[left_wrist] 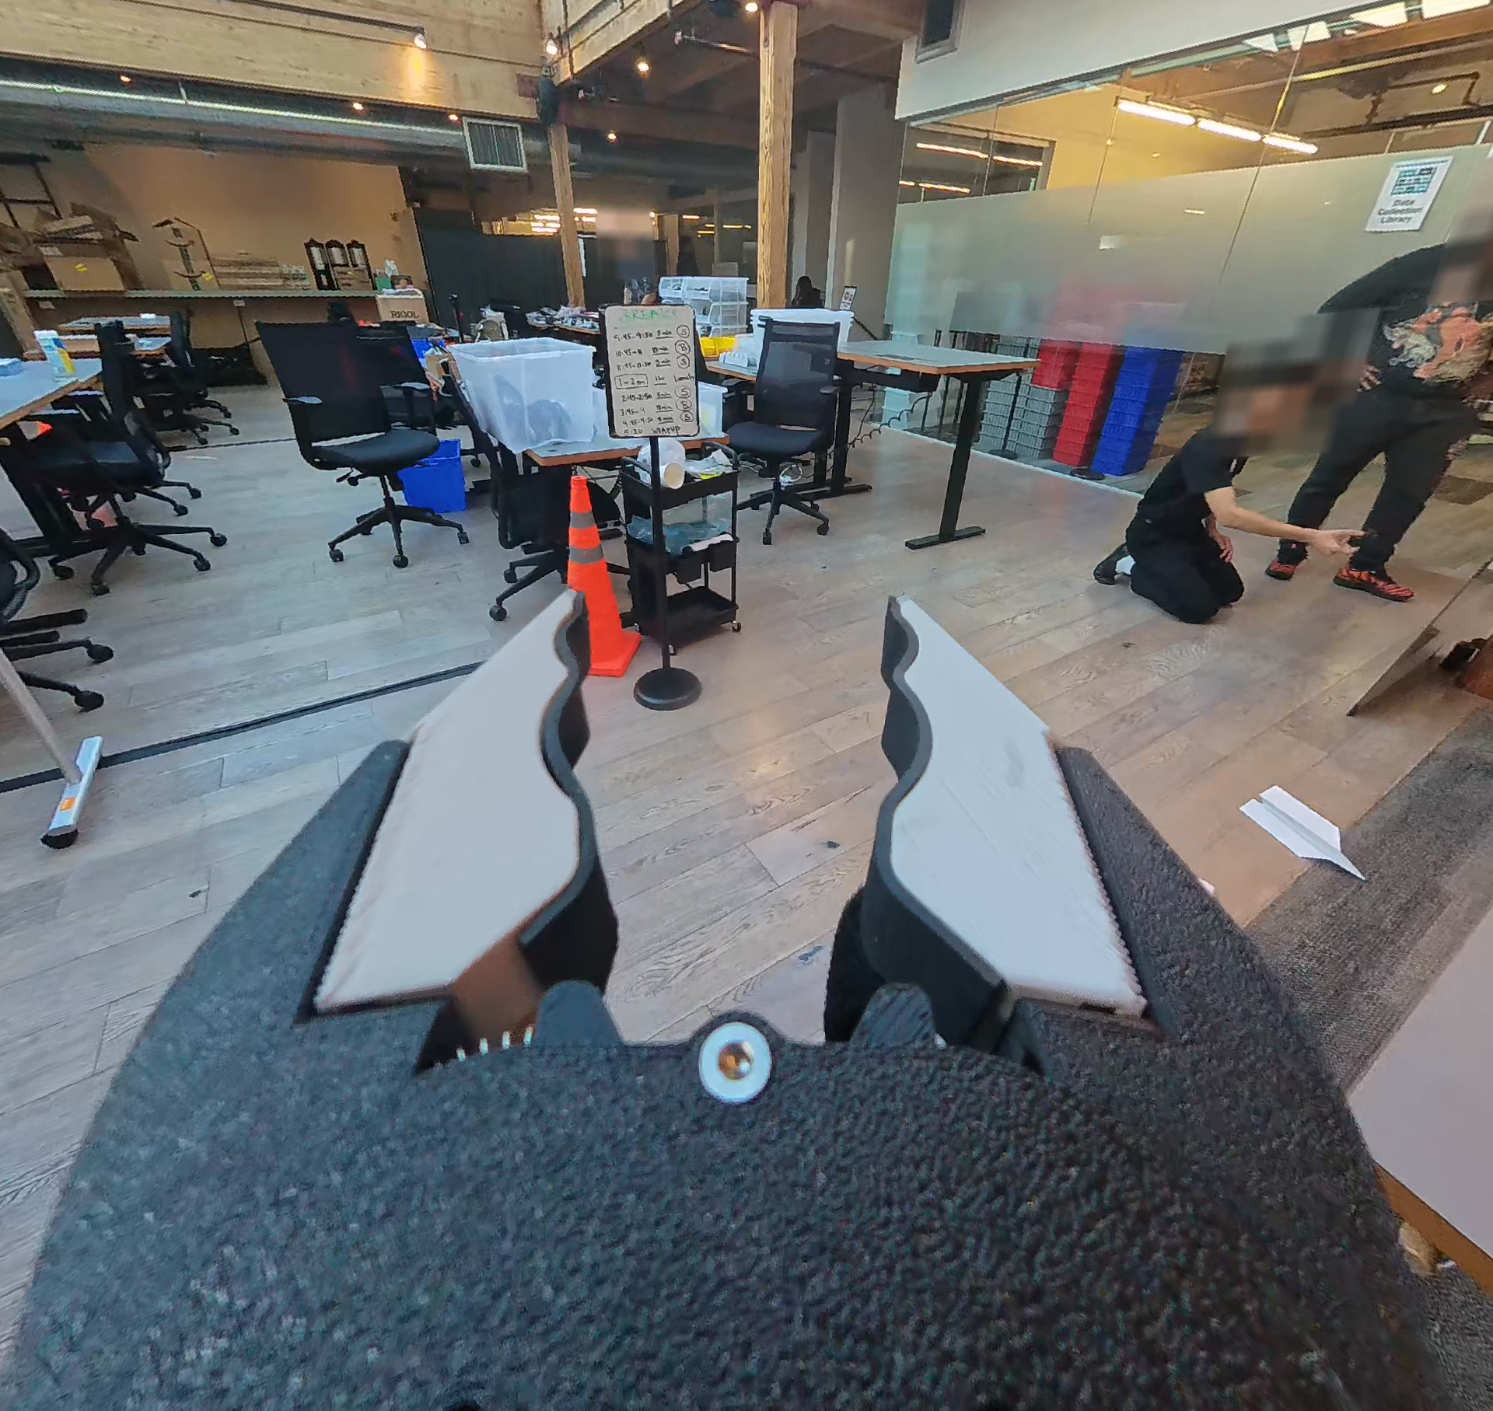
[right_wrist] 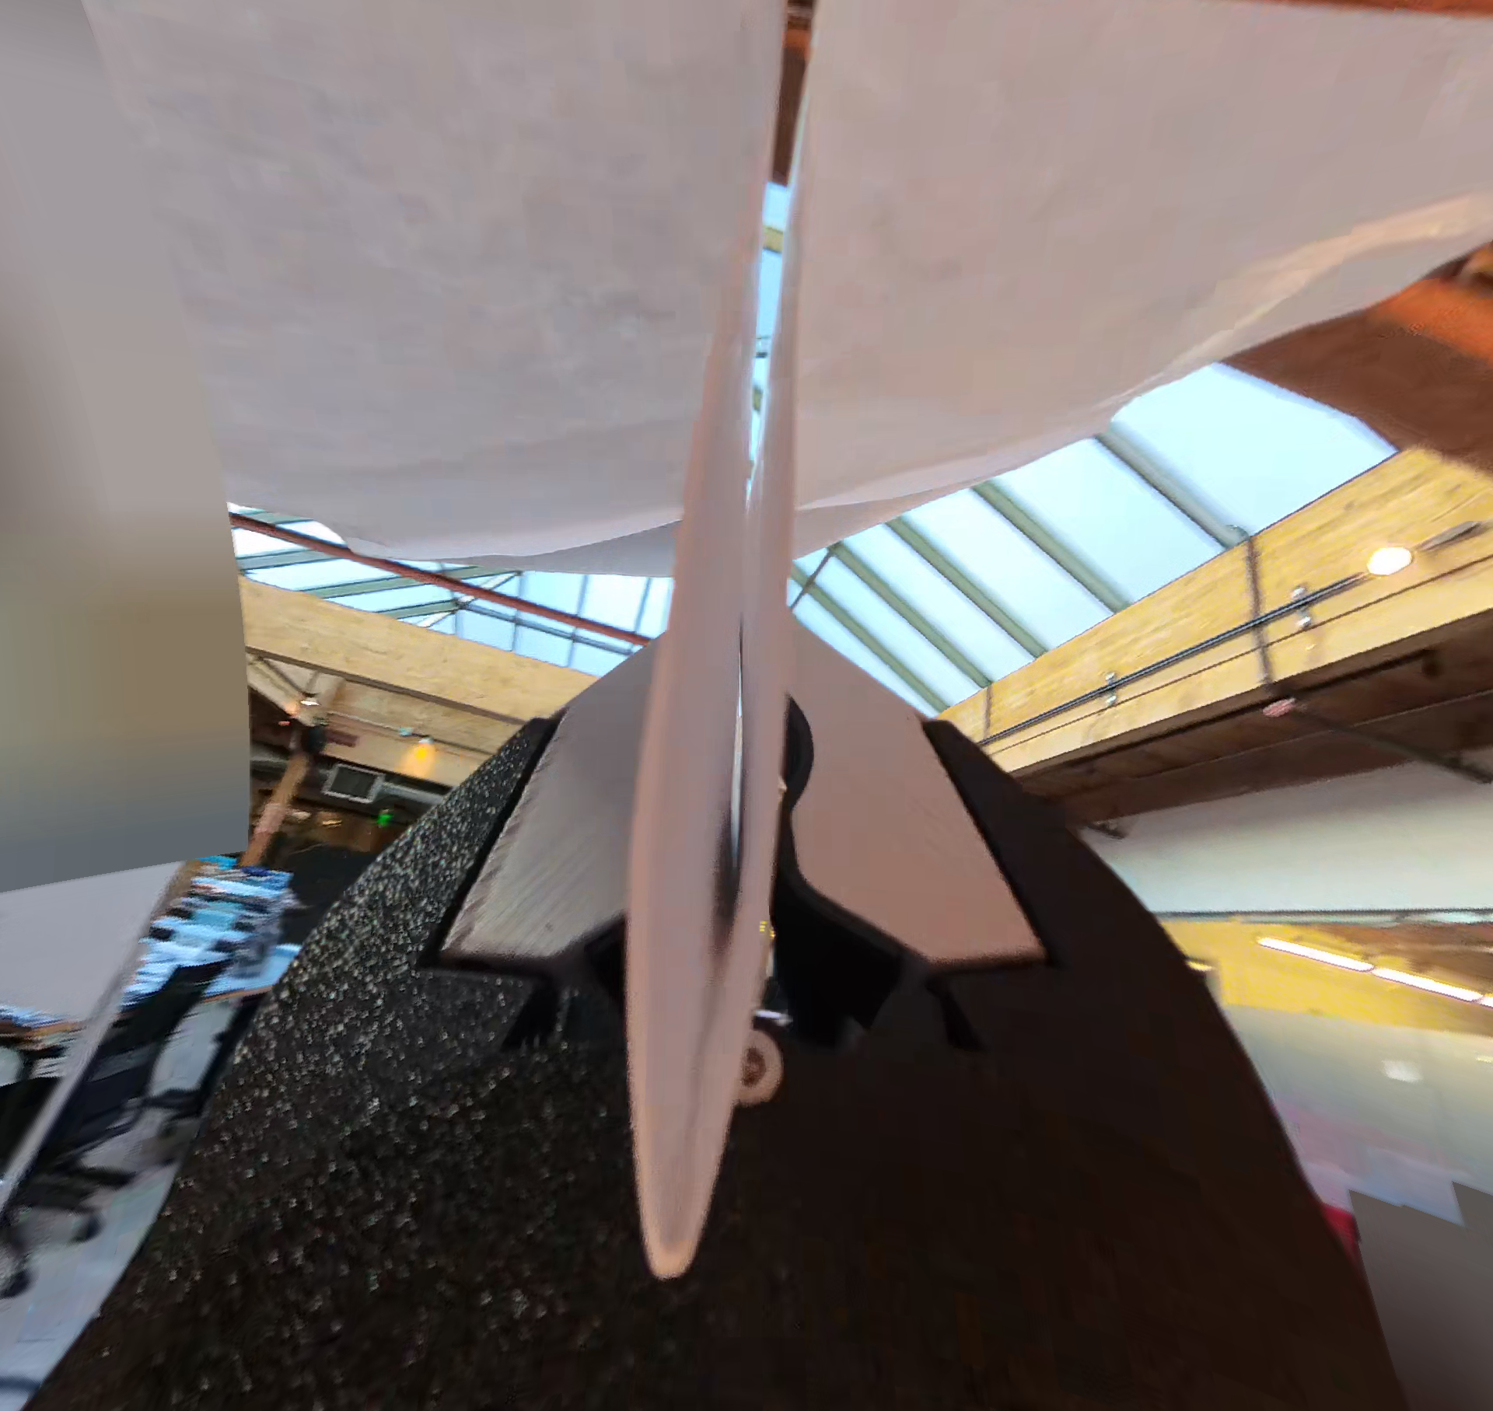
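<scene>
We look across a large open workshop with timber beams and a skylight (right_wrist: 1147, 508) overhead. A pale wood floor (left_wrist: 727, 807) runs through it, meeting grey carpet (left_wrist: 1389, 912) at the near right. Far off stand a desk (left_wrist: 929, 358) and black office chairs (left_wrist: 363, 435); a frosted glass wall (left_wrist: 1131, 258) closes the right side, with red and blue crates (left_wrist: 1107, 403) stacked against it. Two people (left_wrist: 1196, 516) are at the far right, one kneeling. In the middle distance are an orange cone (left_wrist: 594, 573), a black cart (left_wrist: 683, 548) and a small whiteboard on a stand (left_wrist: 651, 371).

Our left claw (left_wrist: 731, 621) hangs above the floor with its jaws wide apart and nothing between them. Near right of it a white paper plane (left_wrist: 1301, 827) lies on the floor at the carpet edge, well apart from the claw.

Our right claw (right_wrist: 727, 726) points up toward the skylight, jaws closed on the folded keel of a second paper plane (right_wrist: 452, 241), whose wings spread left and right above the fingers.

We judge this plane to be very light, thin and easily creased, and the wings sag a little at their edges. The keel, where the layers double up, looks the stiffest place to take hold; a hard pinch on a wing would likely crumple it. The paper is smooth, so a light grip may let it slip.
</scene>
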